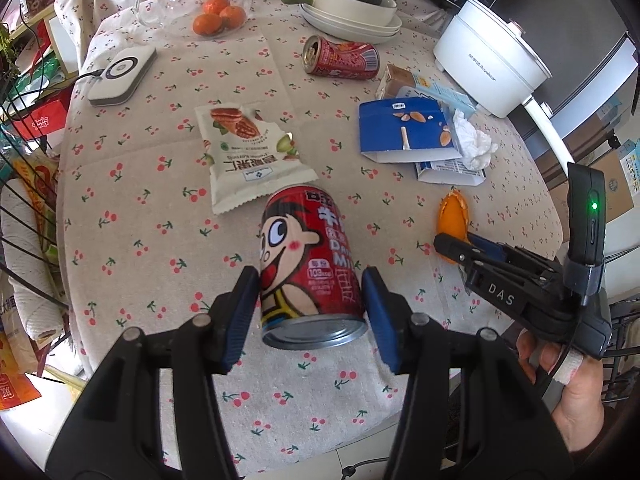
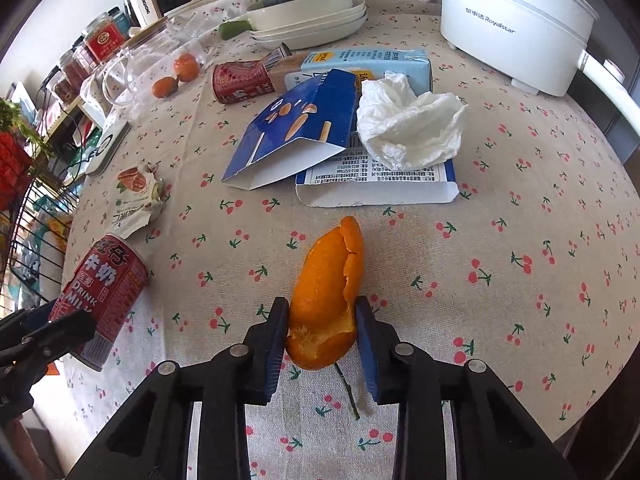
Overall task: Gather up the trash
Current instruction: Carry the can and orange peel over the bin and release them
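A red milk can (image 1: 308, 264) lies between the blue pads of my left gripper (image 1: 310, 300); both pads touch its sides. It also shows in the right wrist view (image 2: 102, 300). My right gripper (image 2: 322, 340) is shut on an orange peel (image 2: 328, 296), which also shows in the left wrist view (image 1: 452, 216). Other trash on the table: a torn snack wrapper (image 1: 248, 152), a second red can (image 1: 340, 58), a flattened blue box (image 2: 292, 132), a crumpled tissue (image 2: 408, 120) and a milk carton (image 2: 360, 66).
The round table has a cherry-print cloth (image 1: 160, 208). At its back stand a white electric pot (image 2: 516, 20), stacked plates with a squash (image 1: 352, 4), tangerines (image 1: 218, 16) in a glass jar, and a white device (image 1: 120, 74). A wire rack (image 2: 32, 200) stands on the left.
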